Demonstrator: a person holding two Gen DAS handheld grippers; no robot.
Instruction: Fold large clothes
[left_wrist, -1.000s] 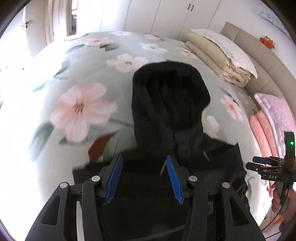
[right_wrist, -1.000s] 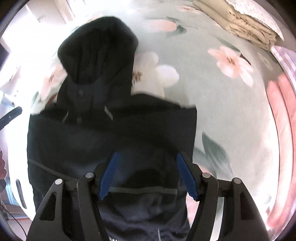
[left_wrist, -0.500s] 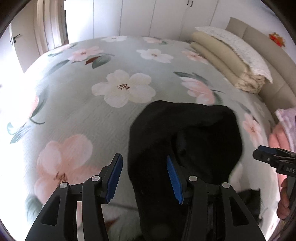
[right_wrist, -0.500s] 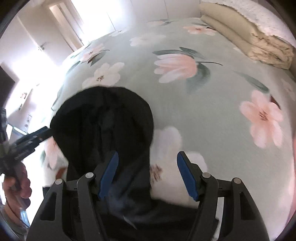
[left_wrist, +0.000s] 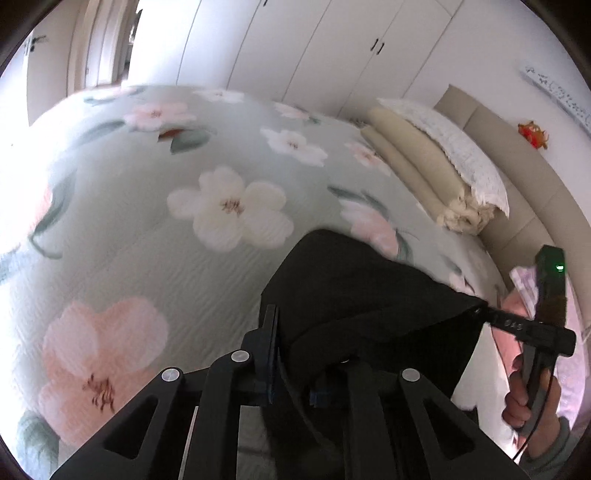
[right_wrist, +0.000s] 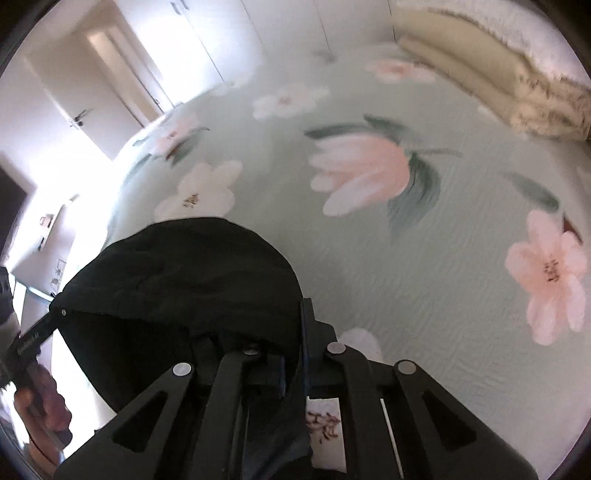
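Note:
A black hooded jacket lies on the floral bedspread, and its hood (left_wrist: 354, 288) is lifted off the bed. My left gripper (left_wrist: 291, 369) is shut on the hood's left edge. My right gripper (right_wrist: 293, 354) is shut on the hood's right edge (right_wrist: 184, 280). The right gripper also shows in the left wrist view (left_wrist: 480, 312), pinching the hood's far corner. The left gripper shows in the right wrist view (right_wrist: 55, 314) at the hood's opposite corner. The jacket's body is hidden below both grippers.
The pale green bedspread (left_wrist: 184, 266) with pink and white flowers stretches ahead. Folded beige bedding and a lace pillow (left_wrist: 436, 170) are stacked by the headboard at right. Pink folded cloth (left_wrist: 569, 373) lies at far right. White wardrobes (left_wrist: 314, 48) stand behind the bed.
Both grippers moved forward from over the jacket's body to the hood, closed on its two edges and lifted it. Both were open before.

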